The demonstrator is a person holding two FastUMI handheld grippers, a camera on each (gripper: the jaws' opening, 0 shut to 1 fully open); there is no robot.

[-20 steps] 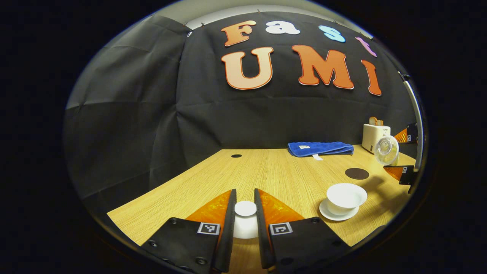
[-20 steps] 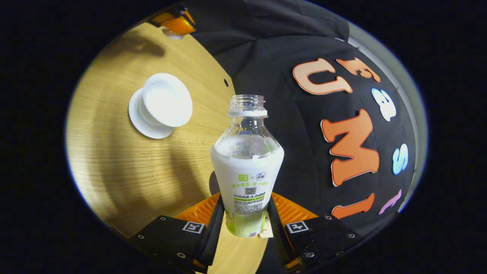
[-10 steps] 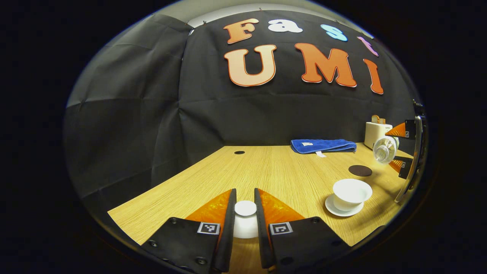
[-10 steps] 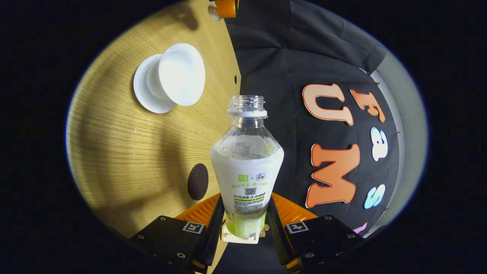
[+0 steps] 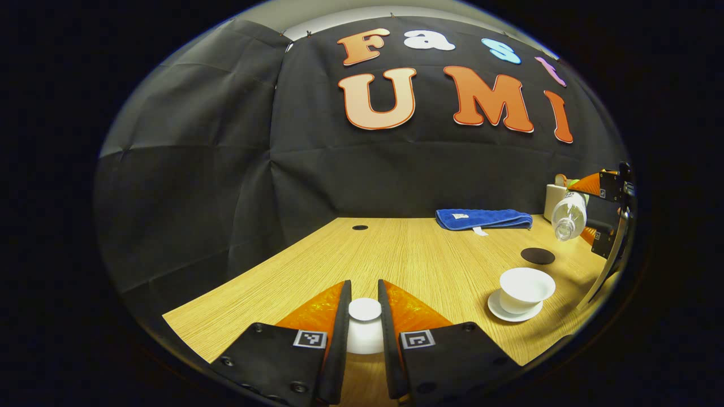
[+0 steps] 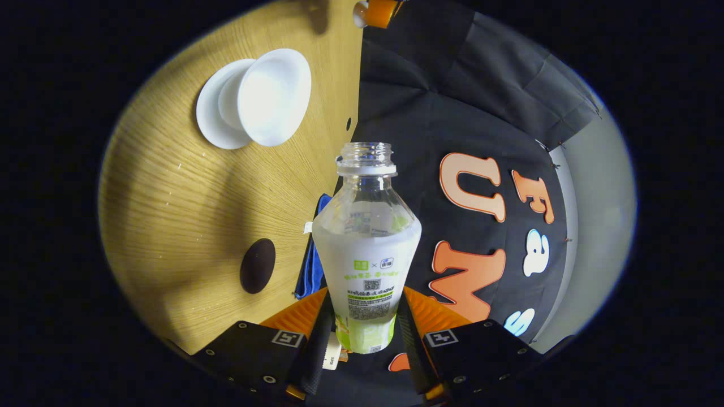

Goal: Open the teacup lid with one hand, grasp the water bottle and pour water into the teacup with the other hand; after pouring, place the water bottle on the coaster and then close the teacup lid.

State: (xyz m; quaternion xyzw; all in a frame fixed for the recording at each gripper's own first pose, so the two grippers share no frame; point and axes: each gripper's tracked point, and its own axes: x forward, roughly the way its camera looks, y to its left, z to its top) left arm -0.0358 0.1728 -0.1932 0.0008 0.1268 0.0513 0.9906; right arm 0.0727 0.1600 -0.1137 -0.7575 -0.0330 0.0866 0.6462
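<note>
- right gripper (image 6: 365, 333): both fingers pinch the lower body of the water bottle (image 6: 366, 249), cap off, mouth pointing forward and away from the gripper. In the left gripper view the same bottle (image 5: 567, 213) hangs tilted, mouth down, above the right side of the desk (image 5: 407, 254).
- left gripper (image 5: 365, 333): fingers pressed on the white teacup lid (image 5: 365, 325), held low over the near edge of the desk, well apart from the cup.
- teacup (image 5: 526, 288): open, on its saucer (image 5: 512, 312), near the desk's right edge. Coaster (image 5: 537, 256) lies just behind it, bare. Blue towel (image 5: 483, 219) along the far edge.
- step in hand, judged: the pour. Bottle mouth looks short of the cup rim and off to the far-right side; no stream visible.
- to do it well: bring the mouth over the cup's middle before tipping further, keep it low over the rim to limit splash, roll slowly.
- cup is shallow and wide, likely fills fast; stop early.
- grip is low on a thin plastic bottle; squeeze may deform it, so keep pressure steady.
- keep the lid away from the pour path and clear of the towel side.
- water level cannot tell through the label.
</note>
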